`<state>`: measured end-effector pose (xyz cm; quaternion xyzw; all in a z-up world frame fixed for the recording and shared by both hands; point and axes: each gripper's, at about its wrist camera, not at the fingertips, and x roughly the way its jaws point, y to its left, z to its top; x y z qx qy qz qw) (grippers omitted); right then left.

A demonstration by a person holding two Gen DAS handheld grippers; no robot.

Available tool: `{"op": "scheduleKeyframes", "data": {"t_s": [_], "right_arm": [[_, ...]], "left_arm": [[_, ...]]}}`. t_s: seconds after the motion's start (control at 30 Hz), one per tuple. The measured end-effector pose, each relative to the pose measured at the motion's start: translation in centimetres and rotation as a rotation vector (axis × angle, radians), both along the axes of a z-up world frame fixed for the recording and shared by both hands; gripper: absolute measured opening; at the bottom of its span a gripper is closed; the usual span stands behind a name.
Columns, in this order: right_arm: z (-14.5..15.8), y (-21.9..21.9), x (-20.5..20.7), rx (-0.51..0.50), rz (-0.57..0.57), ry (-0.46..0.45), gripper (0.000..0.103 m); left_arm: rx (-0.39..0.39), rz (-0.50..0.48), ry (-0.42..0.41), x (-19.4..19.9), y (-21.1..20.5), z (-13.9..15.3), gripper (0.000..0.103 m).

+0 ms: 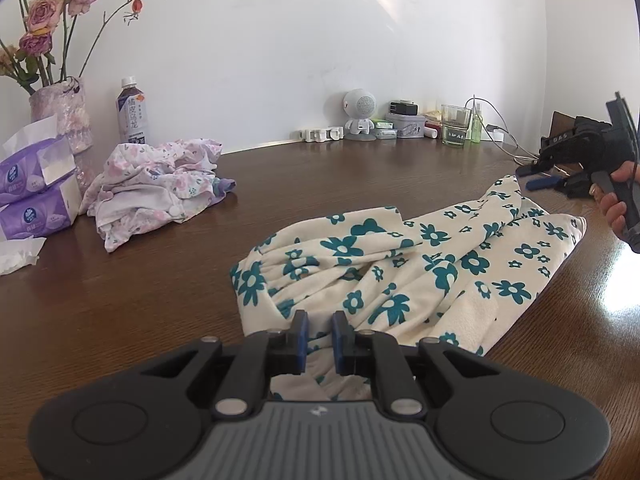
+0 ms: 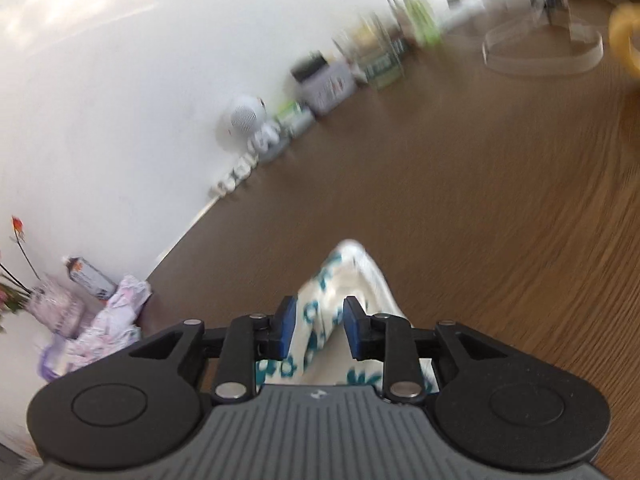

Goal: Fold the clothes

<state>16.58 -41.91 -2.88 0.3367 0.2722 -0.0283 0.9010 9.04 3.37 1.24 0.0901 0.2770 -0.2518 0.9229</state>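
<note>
Cream flowered cloth (image 1: 400, 276) sprawls on the brown table (image 1: 160, 300) beneath my left gripper (image 1: 319, 336), jaws parted, empty; a pastel heap (image 1: 160, 188) lies beyond. Blurred right view: my right gripper (image 2: 319, 330) seems open astride a cloth fold.

White-capped plastic drink bottle (image 1: 132, 114) with purple-white label: Chinese characters "橘皮乌龙". Purple tissue packs (image 1: 34, 196): print too small to read.
</note>
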Motion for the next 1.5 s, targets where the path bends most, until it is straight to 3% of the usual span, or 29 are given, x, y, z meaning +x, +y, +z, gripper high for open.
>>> {"op": "scheduleKeyframes", "data": {"t_s": [0.07, 0.13, 0.23, 0.33, 0.53, 0.6, 0.67, 0.77, 0.87, 0.93, 1.1, 1.2, 1.27, 1.37, 1.5], "right_arm": [[1.7, 1.0, 0.0, -0.145, 0.007, -0.079, 0.026], [2.6, 2.2, 0.8, -0.277, 0.055, -0.101, 0.026], [2.4, 3.5, 2.8, -0.389, 0.158, -0.038, 0.015], [1.0, 4.1, 3.4, -0.456, 0.197, 0.087, 0.012], [0.3, 3.9, 2.5, -0.433, 0.187, 0.092, 0.016], [0.8, 4.0, 2.3, -0.427, 0.18, 0.087, 0.017], [1.7, 4.3, 1.8, -0.42, 0.173, 0.023, 0.017], [2.4, 5.4, 2.3, -0.511, 0.194, -0.018, 0.017], [1.4, 5.8, 3.7, -0.553, 0.226, 0.067, 0.017], [0.7, 5.8, 3.5, -0.572, 0.231, 0.077, 0.018], [0.7, 5.3, 3.2, -0.511, 0.205, 0.066, 0.019], [2.0, 6.4, 2.1, -0.484, 0.243, -0.009, 0.02], [2.5, 8.0, 1.5, -0.53, 0.312, -0.044, 0.02], [1.5, 9.8, 1.8, -0.655, 0.374, 0.037, 0.02], [0.7, 8.9, 1.5, -0.618, 0.362, 0.03, 0.02]], "left_arm": [[-0.015, 0.014, 0.012, 0.1, 0.0, 0.1, 0.012], [-0.024, 0.023, 0.02, 0.1, 0.1, 0.1, 0.012], [-0.036, 0.039, 0.033, 0.2, 0.1, 0.2, 0.012], [-0.068, 0.073, 0.053, 0.2, 0.2, 0.2, 0.012], [-0.164, 0.146, 0.1, 0.5, 0.8, 0.2, 0.012], [-0.167, 0.151, 0.1, 0.4, 0.8, 0.2, 0.012], [-0.168, 0.155, 0.098, 0.3, 0.7, 0.2, 0.012], [-0.156, 0.151, 0.091, 0.2, 0.5, 0.2, 0.012], [-0.155, 0.149, 0.086, 0.1, 0.5, 0.1, 0.012], [-0.164, 0.152, 0.085, 0.0, 0.6, 0.0, 0.012], [-0.168, 0.155, 0.082, -0.1, 0.6, 0.0, 0.012], [-0.165, 0.155, 0.079, -0.2, 0.6, 0.0, 0.012], [-0.164, 0.156, 0.079, -0.2, 0.6, -0.1, 0.012], [-0.17, 0.155, 0.08, -0.2, 0.7, -0.1, 0.012], [-0.176, 0.155, 0.083, -0.3, 0.8, -0.1, 0.012]]}}
